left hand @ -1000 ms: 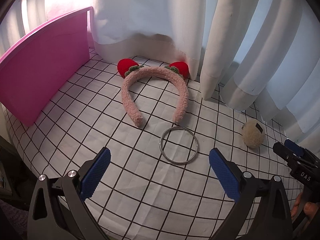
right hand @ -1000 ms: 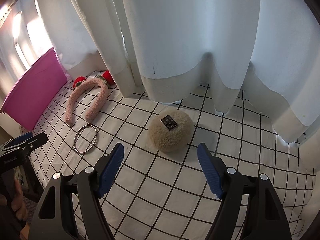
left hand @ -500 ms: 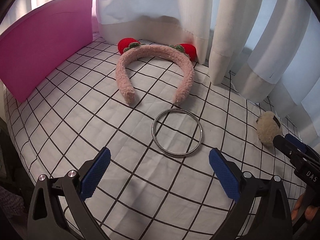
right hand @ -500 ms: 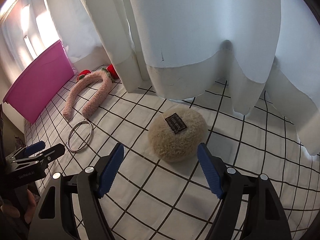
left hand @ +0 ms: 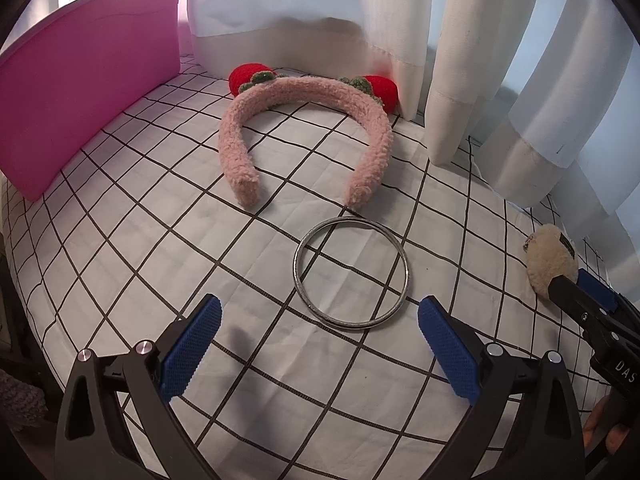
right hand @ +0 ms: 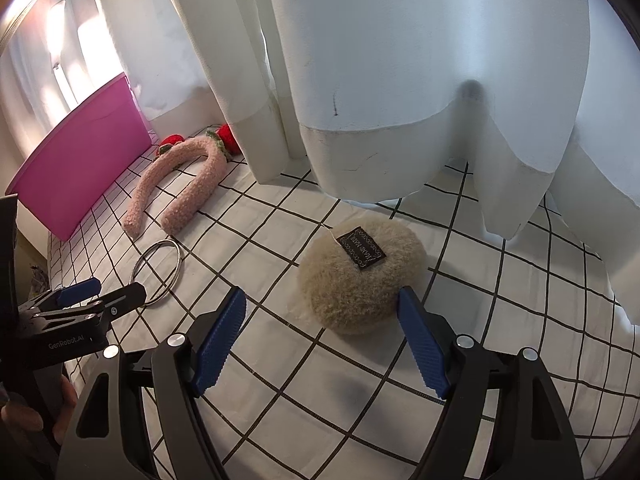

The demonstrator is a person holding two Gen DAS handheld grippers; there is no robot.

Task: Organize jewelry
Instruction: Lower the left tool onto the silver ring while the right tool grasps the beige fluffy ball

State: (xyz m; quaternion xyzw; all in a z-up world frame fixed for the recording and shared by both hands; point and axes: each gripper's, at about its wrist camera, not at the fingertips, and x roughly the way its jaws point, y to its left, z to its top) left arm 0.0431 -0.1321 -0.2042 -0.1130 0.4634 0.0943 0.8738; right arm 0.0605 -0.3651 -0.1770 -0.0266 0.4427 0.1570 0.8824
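A silver bangle (left hand: 351, 273) lies flat on the checked cloth, just beyond my open left gripper (left hand: 320, 340), whose blue pads are empty. Past it lies a fuzzy pink headband (left hand: 304, 128) with red strawberries. A beige fluffy scrunchie (right hand: 360, 276) with a black label sits just ahead of my open right gripper (right hand: 320, 332); the right pad's tip is at its near edge, the left pad apart from it. The right wrist view also shows the bangle (right hand: 158, 272), the headband (right hand: 180, 196) and the left gripper (right hand: 88, 294). The scrunchie (left hand: 550, 262) appears at the left wrist view's right edge.
A pink bin (left hand: 80, 80) stands at the left, its wall (right hand: 80, 160) beside the headband. White curtains (right hand: 400, 80) hang down to the cloth behind everything. The checked cloth (left hand: 140, 240) drops off at the left edge. A hand (right hand: 24, 412) holds the left gripper.
Both grippers have come down and closer to the cloth: the bangle now sits nearer the left pads and the scrunchie nearer the right pads. Nothing on the cloth has moved.
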